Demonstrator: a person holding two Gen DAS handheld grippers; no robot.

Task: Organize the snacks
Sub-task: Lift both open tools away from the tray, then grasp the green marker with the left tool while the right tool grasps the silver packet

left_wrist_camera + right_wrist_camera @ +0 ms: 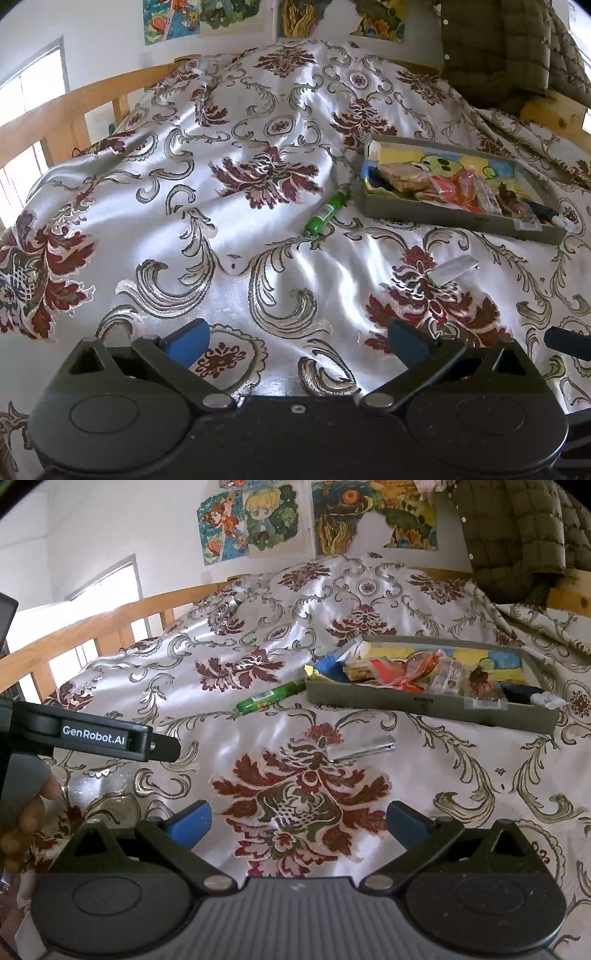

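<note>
I see the patterned bedspread [229, 236] filling both views. On it the grey tray [424, 705] holds wrapped snacks [402, 674]. My left gripper [295, 341] and right gripper [297, 821] hover with jaws wide apart, empty. A green tube [327, 210] touches the tray's near corner; a silver packet [360, 747] lies just before it.

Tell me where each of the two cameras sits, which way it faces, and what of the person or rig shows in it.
Left wrist: sits behind the open left gripper, facing across the patterned bedspread; the right gripper's tip shows at the right edge.
Right wrist: sits behind the open right gripper, facing the same way; the left gripper's side and a hand show at left.
Shared: the grey tray of snacks, the green tube beside it, the silver packet.
</note>
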